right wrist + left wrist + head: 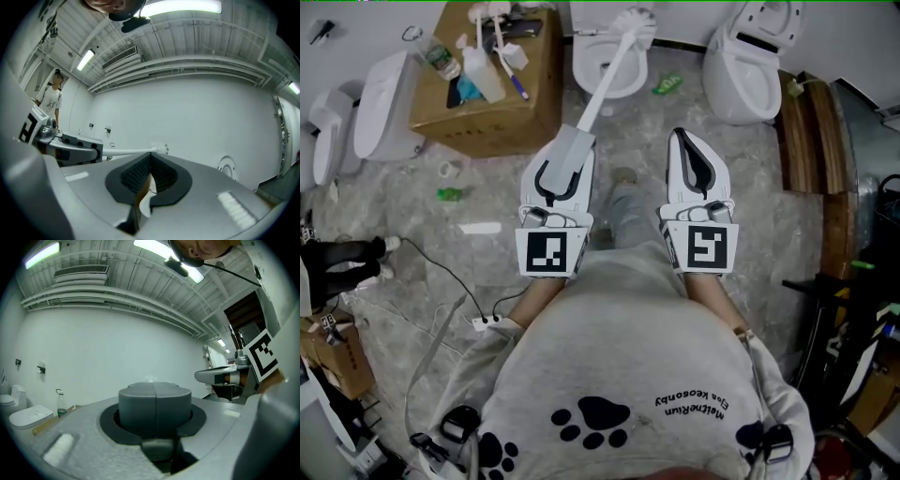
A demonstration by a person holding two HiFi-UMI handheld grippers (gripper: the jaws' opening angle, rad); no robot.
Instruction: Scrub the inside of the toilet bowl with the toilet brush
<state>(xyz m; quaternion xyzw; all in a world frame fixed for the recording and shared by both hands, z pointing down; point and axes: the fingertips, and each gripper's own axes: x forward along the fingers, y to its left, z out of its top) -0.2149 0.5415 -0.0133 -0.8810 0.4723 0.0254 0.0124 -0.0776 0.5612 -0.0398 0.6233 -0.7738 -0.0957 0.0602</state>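
Toilet brush (pixel 607 82) is sticking out of the left gripper (pixel 574 139). The 2 jaws are squeezing tight on the end of its long white handle. The handle is reaching away from the person and across the middle toilet bowl (pixel 589 58). The bristle head (pixel 635 22) is sitting up by the far rim of that bowl. I cannot tell if the bristles are touching it.

Far to the left, a white toilet (pixel 382 117) is sitting by the wall. Next to it, a cardboard box (pixel 502 112) is standing on the floor, and a white spray bottle (pixel 483 70) is resting on top of it. The person in the grey shirt (pixel 628 337) is standing behind both grippers and holding them side by side.

Just to the right of the brush, the right gripper (pixel 686 141) is pointing the same way. Its 2 jaws are pressing together and they are holding nothing. It is not touching the left gripper. A small green scrap (pixel 667 84) is lying on the floor past it. Further right, another white toilet (pixel 748 66) is standing by the wall. At the far right, some wooden planks (pixel 811 131) are lying along the edge.
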